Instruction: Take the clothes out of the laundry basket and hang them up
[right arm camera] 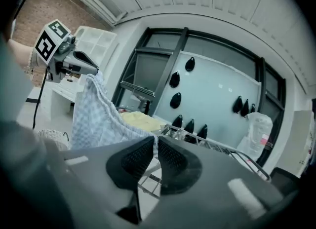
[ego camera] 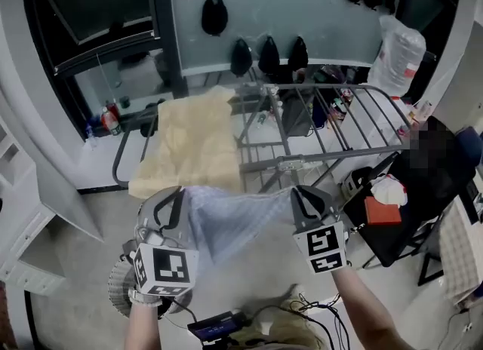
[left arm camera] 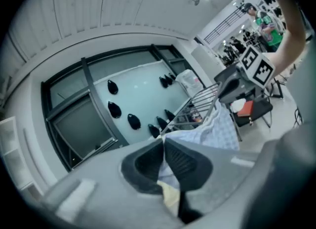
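"Pale-blue checked cloth (ego camera: 235,224) is stretched btw the two: left gripper (ego camera: 170,199) and right gripper (ego camera: 306,198) are each clamped nearly closed on a top corner."

"What could go wrong?"

"Thin bites, so a tug may pull a corner free. Or the sagging middle snags the grey wire drying rack (ego camera: 343,115) just ahead, dragging off the yellow fluffy towel (ego camera: 192,145)."

"Count?"

"1 cloth, 2 grippers, 1 rack, 1 towel, and 1 white woven laundry basket (ego camera: 118,288) under the left gripper."
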